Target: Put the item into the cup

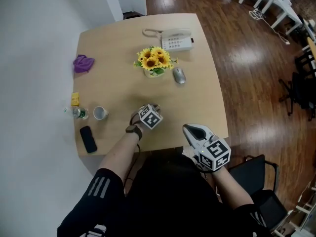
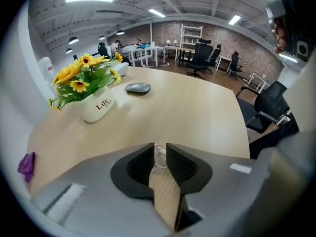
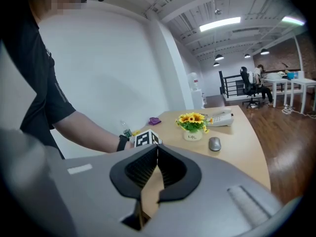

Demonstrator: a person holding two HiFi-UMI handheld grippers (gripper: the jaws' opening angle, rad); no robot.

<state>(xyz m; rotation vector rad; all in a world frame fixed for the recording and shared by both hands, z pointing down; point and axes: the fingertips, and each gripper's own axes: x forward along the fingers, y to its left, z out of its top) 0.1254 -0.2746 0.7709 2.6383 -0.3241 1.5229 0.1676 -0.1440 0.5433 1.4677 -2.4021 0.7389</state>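
A small white cup (image 1: 100, 113) stands near the table's left edge, well left of my left gripper (image 1: 153, 106). In the left gripper view the left gripper (image 2: 160, 150) has its jaws drawn close, and a small clear item (image 2: 159, 156) fills the narrow gap between the pads just above the tabletop. The right gripper (image 1: 189, 129) hovers over the table's near edge, right of the left one. In the right gripper view the right gripper (image 3: 157, 148) has its tips touching and holds nothing. The cup is out of both gripper views.
A pot of sunflowers (image 1: 155, 61), a grey mouse (image 1: 179, 75) and a desk phone (image 1: 175, 39) sit at the far side. A purple cloth (image 1: 83, 63), a yellow packet (image 1: 75, 99), a small bottle (image 1: 77, 113) and a black phone (image 1: 88, 138) line the left edge.
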